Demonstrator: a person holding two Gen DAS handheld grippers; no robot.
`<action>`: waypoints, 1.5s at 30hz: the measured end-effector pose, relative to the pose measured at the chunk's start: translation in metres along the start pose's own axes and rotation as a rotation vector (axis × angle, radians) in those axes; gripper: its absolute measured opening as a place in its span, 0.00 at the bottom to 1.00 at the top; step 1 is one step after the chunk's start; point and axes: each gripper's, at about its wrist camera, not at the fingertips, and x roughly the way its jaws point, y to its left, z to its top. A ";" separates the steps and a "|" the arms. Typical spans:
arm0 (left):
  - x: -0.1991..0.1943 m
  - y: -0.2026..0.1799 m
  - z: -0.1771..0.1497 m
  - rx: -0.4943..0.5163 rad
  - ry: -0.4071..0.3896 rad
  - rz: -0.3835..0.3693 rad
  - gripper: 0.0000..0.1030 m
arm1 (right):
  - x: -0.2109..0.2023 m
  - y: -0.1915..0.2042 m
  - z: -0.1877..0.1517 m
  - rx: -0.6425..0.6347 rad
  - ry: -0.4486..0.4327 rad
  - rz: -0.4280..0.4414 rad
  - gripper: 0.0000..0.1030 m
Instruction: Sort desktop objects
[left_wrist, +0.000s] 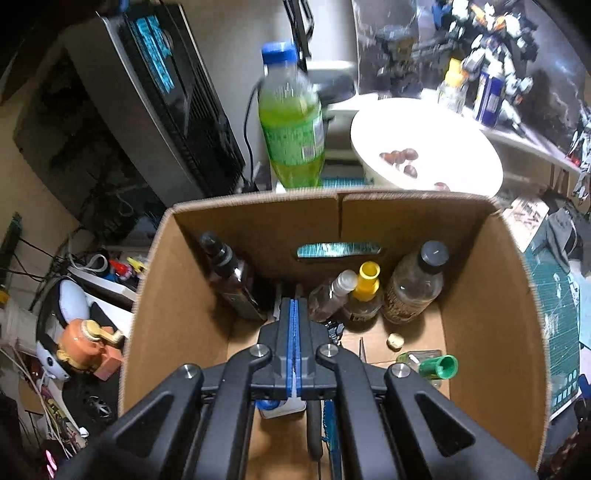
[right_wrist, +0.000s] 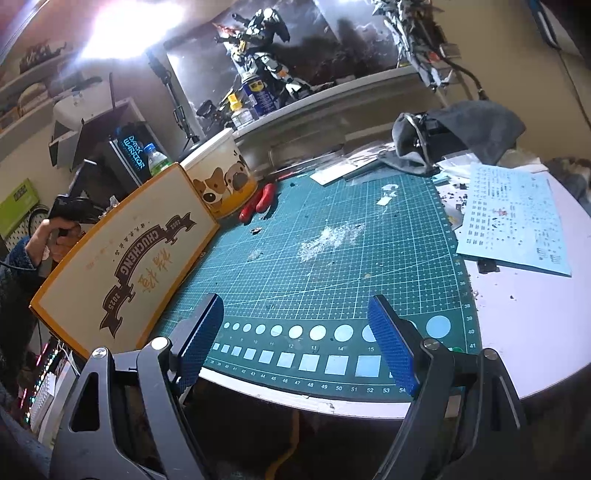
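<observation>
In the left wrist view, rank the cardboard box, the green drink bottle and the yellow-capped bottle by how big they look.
1. cardboard box, by far the largest.
2. green drink bottle.
3. yellow-capped bottle.
The drink bottle stands behind the box, farther away, so it truly outsizes the small one.

The right gripper (right_wrist: 295, 339) hangs over the near edge of the green cutting mat (right_wrist: 332, 258), blue pads spread wide with nothing between them; to the left stands the printed cardboard box (right_wrist: 122, 258), its side facing us; behind it a dog-print tub (right_wrist: 225, 181); red-handled pliers (right_wrist: 258, 201) lie just beside the tub; far right, a blue decal sheet (right_wrist: 517, 221); a grey cloth (right_wrist: 461, 129), perhaps over something, lies beyond.
</observation>
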 end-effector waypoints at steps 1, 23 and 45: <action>-0.007 -0.003 -0.002 0.000 -0.020 0.007 0.05 | 0.000 0.000 0.000 -0.001 0.000 0.000 0.77; -0.188 -0.054 -0.099 -0.192 -0.596 0.069 1.00 | -0.045 0.046 0.026 -0.174 -0.064 -0.018 0.77; -0.180 -0.129 -0.166 -0.172 -0.455 0.014 1.00 | -0.121 0.113 0.069 -0.351 -0.069 -0.040 0.99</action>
